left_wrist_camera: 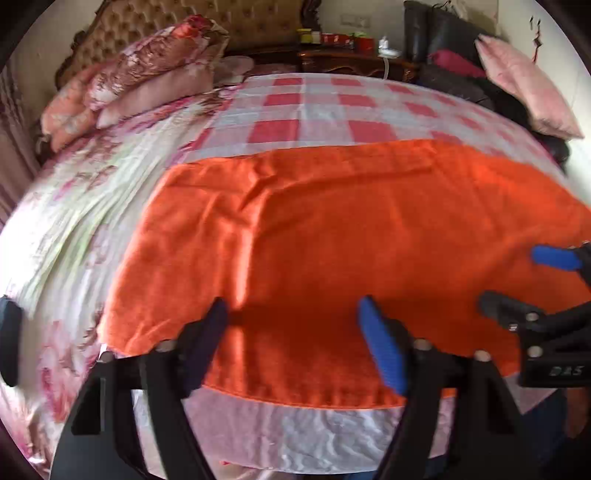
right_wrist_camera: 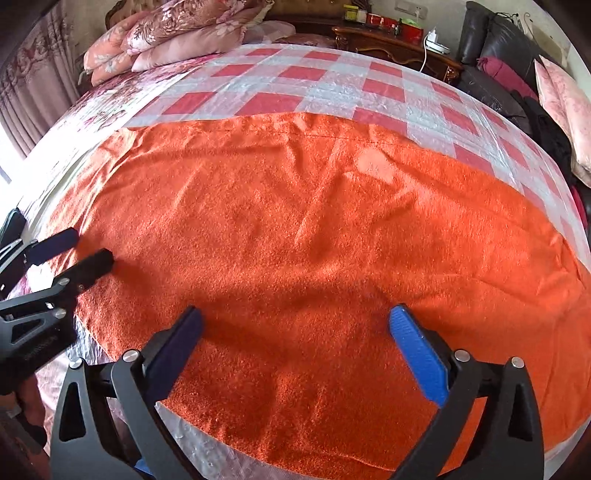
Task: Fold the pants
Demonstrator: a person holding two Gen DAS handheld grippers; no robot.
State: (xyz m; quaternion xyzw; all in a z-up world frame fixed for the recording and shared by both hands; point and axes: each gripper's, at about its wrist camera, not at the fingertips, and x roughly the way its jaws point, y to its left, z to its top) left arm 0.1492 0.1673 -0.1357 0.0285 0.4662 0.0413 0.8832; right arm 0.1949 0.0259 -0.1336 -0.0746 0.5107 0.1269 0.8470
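The orange fleece pants (left_wrist_camera: 332,221) (right_wrist_camera: 295,221) lie flat as a wide folded slab on the checked plastic sheet (left_wrist_camera: 280,99) (right_wrist_camera: 332,81) that covers the bed. My left gripper (left_wrist_camera: 291,306) hovers open over the pants' near-left part, with nothing between its pads. In the right wrist view the left gripper (right_wrist_camera: 88,246) shows at the cloth's left edge, jaws apart. My right gripper (right_wrist_camera: 295,314) stands wide open above the near middle of the pants, empty. In the left wrist view the right gripper (left_wrist_camera: 517,275) sits at the right, over the orange cloth.
Floral pillows (left_wrist_camera: 147,74) (right_wrist_camera: 177,33) are stacked at the head of the bed, back left. A wooden nightstand (left_wrist_camera: 351,59) (right_wrist_camera: 395,40) with small items stands behind. A dark sofa with a pink cushion (left_wrist_camera: 524,85) (right_wrist_camera: 565,110) borders the right side. Curtains (right_wrist_camera: 29,85) hang at the left.
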